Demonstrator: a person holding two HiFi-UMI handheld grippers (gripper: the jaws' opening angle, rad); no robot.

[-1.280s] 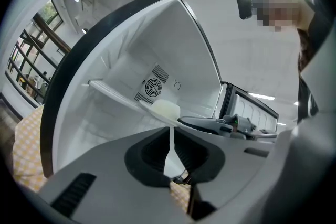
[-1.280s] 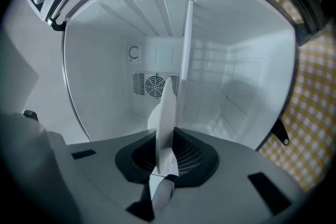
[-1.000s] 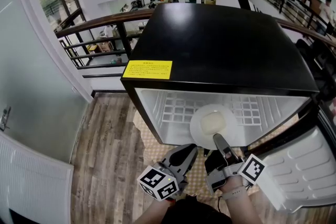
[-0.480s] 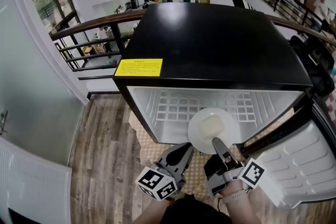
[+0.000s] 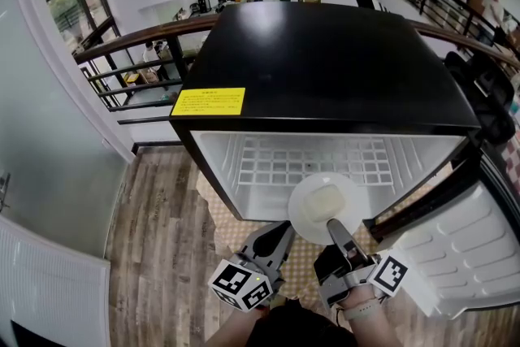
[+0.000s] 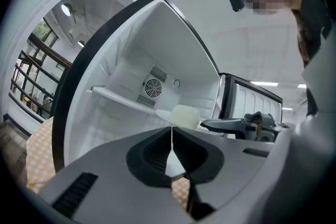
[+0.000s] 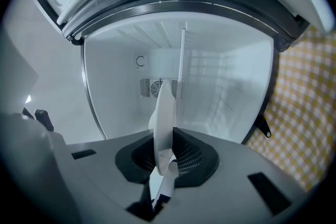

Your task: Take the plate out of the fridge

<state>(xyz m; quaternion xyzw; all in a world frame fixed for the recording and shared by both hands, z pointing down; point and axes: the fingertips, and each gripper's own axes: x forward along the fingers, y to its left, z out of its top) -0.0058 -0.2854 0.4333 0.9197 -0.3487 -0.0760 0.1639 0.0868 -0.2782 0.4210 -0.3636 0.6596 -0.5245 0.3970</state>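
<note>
Right tongs (image 5: 333,225) pinch the near rim of the plate (image 5: 302,206). The left tongs (image 5: 280,232) have just been closing and now their jaws are pressed together on nothing. The plate lies flat at the front edge of the fridge (image 5: 325,69), half outside its opening, reaching from the right tongs toward the fridge. I judge that a pull away from the fridge frees it. The writing on the fridge's yellow label (image 5: 208,101) is too small to read.

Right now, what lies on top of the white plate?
A pale yellowish block lies on the plate. The right gripper, shut on the near rim, covers that edge; its underside cannot be seen.
</note>
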